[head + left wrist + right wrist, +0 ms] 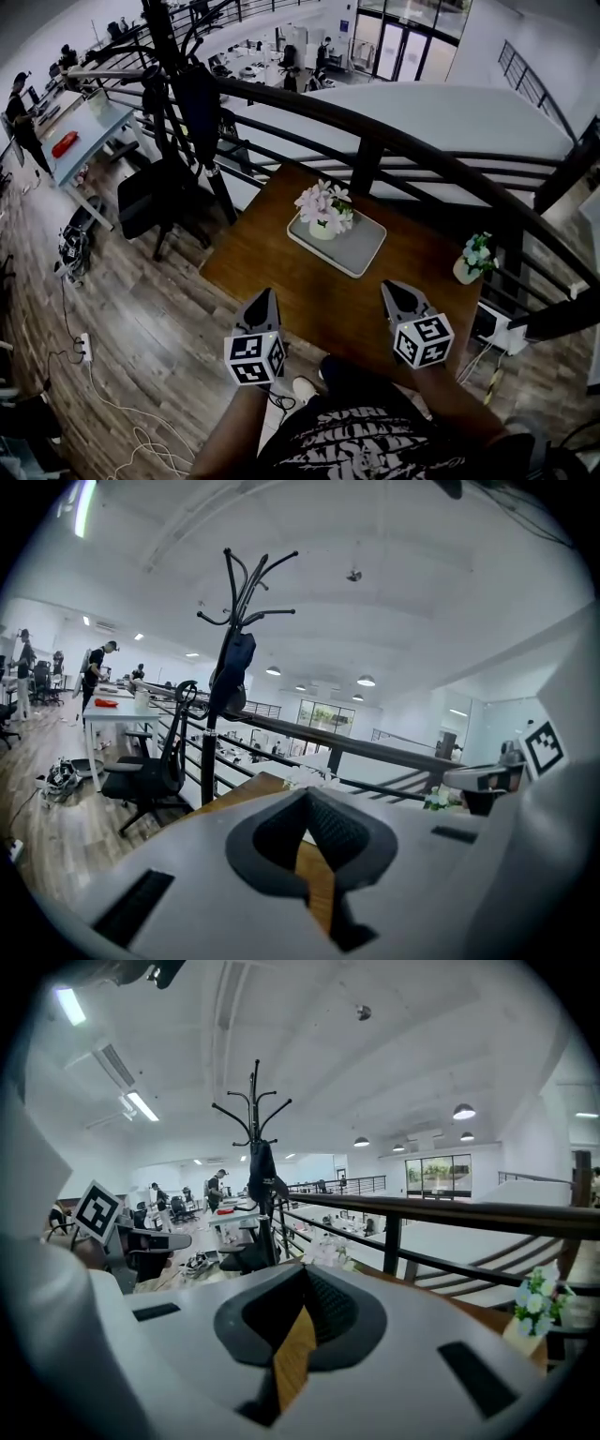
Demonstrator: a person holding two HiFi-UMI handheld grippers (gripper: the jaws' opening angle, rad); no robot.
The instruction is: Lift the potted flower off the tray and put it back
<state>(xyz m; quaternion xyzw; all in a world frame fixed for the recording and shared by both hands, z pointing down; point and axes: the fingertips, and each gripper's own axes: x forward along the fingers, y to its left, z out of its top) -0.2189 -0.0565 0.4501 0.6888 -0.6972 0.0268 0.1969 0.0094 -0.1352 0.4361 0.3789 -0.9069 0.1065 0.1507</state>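
A potted flower point(324, 211) with pink and white blooms in a pale pot stands on the far left part of a grey tray point(361, 251). The tray lies on a brown wooden table point(309, 291). My left gripper point(265, 294) hovers over the table's near left edge, shut and holding nothing, well short of the tray. My right gripper point(390, 285) is over the near right part of the table, also shut and holding nothing, just short of the tray's near corner. In the left gripper view the flower point(305, 779) shows faintly beyond the closed jaws; in the right gripper view the flower point(328, 1251) does too.
A second small potted flower point(473, 257) stands at the table's right edge. A dark curved railing point(394, 141) runs right behind the table. A coat rack point(178, 84) and an office chair point(150, 197) stand to the left. A white box point(497, 324) sits on the floor at right.
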